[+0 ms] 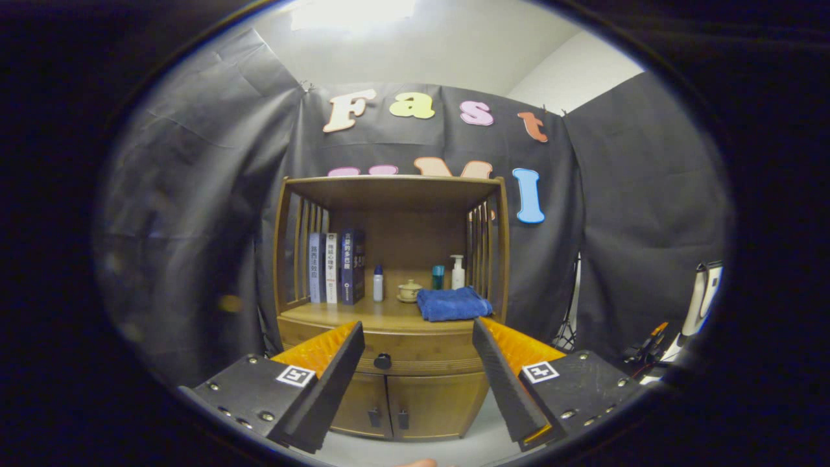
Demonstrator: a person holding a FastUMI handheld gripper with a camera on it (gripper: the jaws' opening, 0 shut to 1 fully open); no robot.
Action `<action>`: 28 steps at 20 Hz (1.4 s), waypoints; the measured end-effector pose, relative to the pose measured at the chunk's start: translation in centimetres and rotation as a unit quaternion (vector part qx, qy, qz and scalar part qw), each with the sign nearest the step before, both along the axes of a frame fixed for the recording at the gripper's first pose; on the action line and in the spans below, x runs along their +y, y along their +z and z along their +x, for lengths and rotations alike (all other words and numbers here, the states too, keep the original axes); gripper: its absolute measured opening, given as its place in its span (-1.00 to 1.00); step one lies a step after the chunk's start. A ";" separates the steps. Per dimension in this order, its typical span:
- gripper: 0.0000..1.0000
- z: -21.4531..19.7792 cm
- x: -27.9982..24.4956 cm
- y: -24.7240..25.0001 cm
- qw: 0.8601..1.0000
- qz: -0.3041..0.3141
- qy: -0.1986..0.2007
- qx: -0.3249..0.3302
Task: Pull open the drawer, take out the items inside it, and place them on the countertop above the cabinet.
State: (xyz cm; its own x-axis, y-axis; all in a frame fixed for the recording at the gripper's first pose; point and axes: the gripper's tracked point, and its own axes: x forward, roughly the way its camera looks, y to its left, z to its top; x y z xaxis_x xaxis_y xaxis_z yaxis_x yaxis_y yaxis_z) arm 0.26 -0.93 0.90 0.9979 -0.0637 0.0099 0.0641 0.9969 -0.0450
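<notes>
Beyond the left finger, books [336, 266] are seen upright on the countertop [382, 316]. Between the fingers, just ahead, the drawer [415, 353] is shut, its dark knob [382, 361] centred; items inside are hidden. Beyond the right finger a folded blue towel [452, 303] lies. The gripper [415, 337] is held level, jaws spread wide and empty, judged aligned for the knob.

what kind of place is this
Likely a staged recording booth: black cloth hangs behind a wooden cabinet holding books and a blue towel. The open claw faces its shut drawer.
</notes>
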 end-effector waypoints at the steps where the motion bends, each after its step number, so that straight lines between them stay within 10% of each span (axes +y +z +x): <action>1: 1.00 0.6 0.2 -0.3 1.000 -0.002 -0.004 0.001; 28: 0.52 22.6 6.0 -22.5 0.973 0.062 0.011 0.221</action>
State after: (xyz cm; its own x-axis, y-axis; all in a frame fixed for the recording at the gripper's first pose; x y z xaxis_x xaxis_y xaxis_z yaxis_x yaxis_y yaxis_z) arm 22.86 5.03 -21.64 0.9045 -0.0150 -0.4262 0.0438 0.9974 0.0578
